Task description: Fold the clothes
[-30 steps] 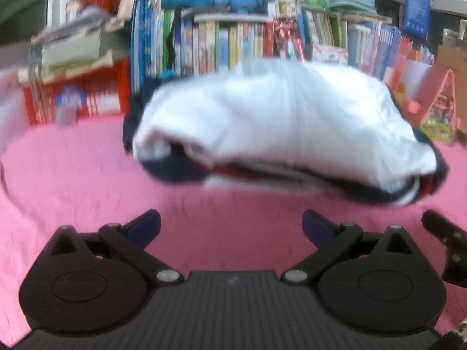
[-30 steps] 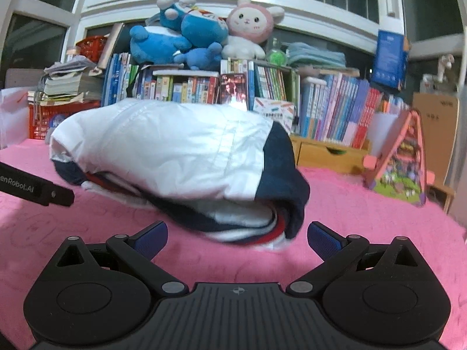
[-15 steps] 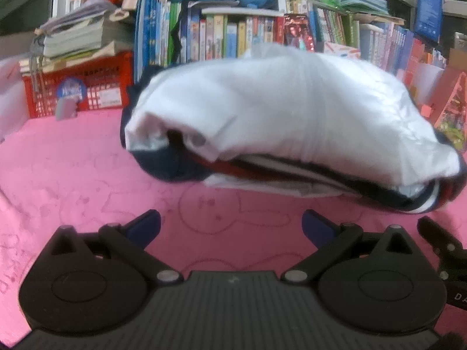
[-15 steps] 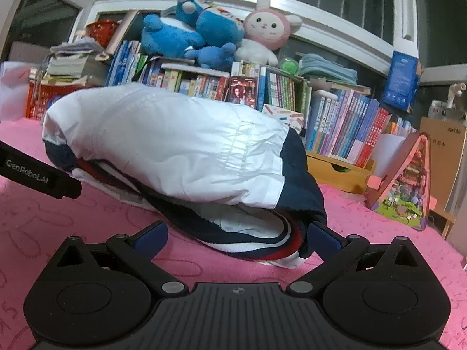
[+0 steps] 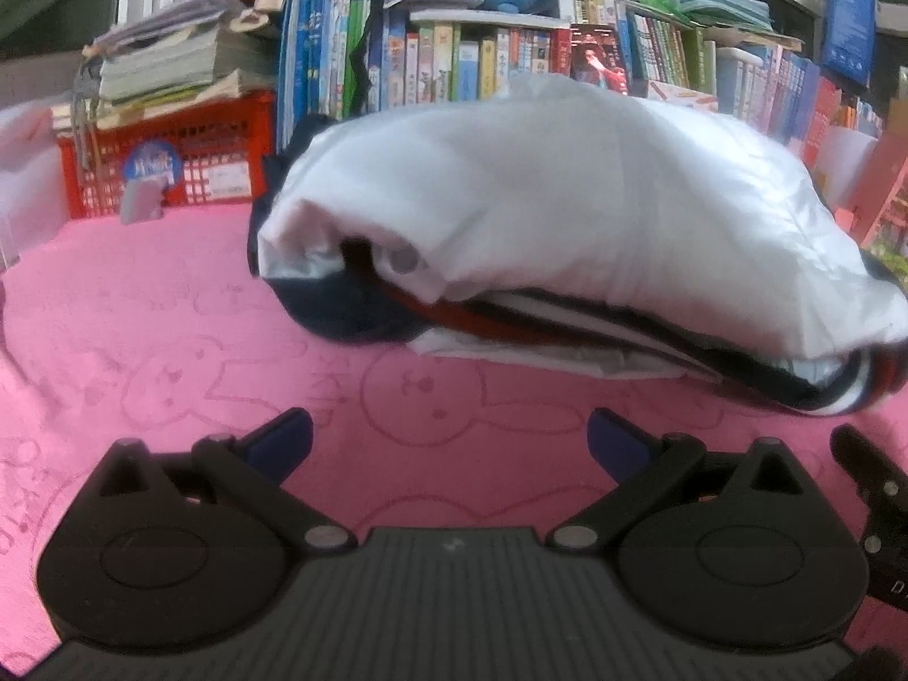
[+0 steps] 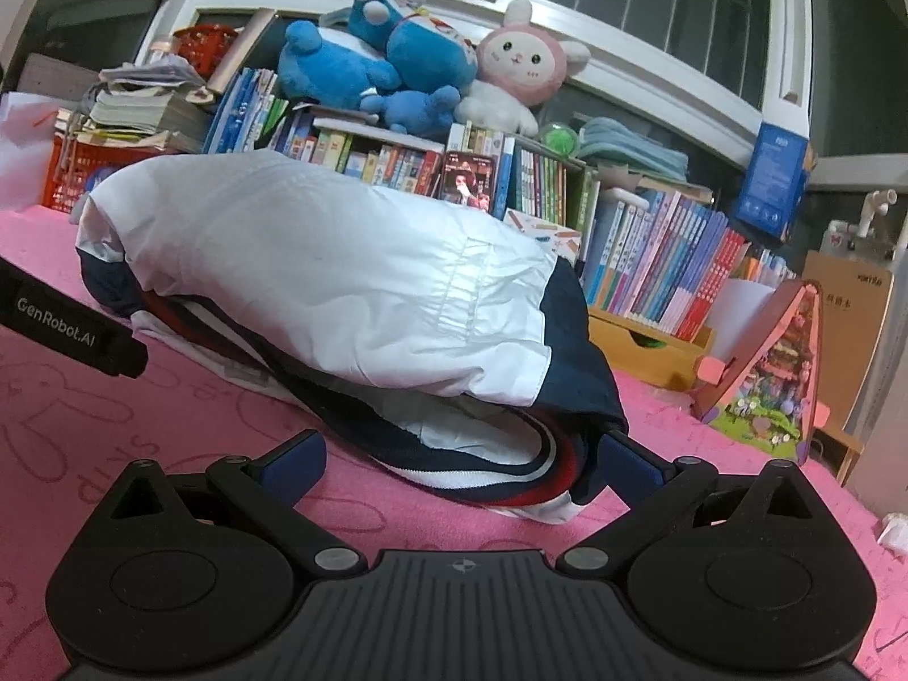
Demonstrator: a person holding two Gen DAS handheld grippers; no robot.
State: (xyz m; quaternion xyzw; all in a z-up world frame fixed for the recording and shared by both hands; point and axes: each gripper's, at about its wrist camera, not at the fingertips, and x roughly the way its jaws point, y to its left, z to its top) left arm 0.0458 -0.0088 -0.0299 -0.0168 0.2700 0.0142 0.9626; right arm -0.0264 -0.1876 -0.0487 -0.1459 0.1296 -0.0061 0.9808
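A folded white and navy jacket (image 5: 567, 215) with red and white striped trim lies in a puffy bundle on the pink cloth (image 5: 170, 340). My left gripper (image 5: 448, 437) is open, low over the cloth, a short way in front of the bundle and apart from it. In the right wrist view the same jacket (image 6: 340, 284) fills the middle. My right gripper (image 6: 462, 459) is open at the bundle's near lower edge, with the striped hem between its blue fingertips (image 6: 627, 462). The left gripper's side (image 6: 68, 329) shows at the left edge there.
A bookshelf (image 6: 511, 181) with blue and pink plush toys (image 6: 397, 68) on top stands behind the cloth. A red crate (image 5: 170, 164) under stacked books is at the back left. A pink toy house (image 6: 772, 363) and a cardboard box (image 6: 851, 312) stand at the right.
Both grippers have moved closer to the jacket and lower; the right one now has the striped hem between its open fingers. The jacket itself has stayed put.
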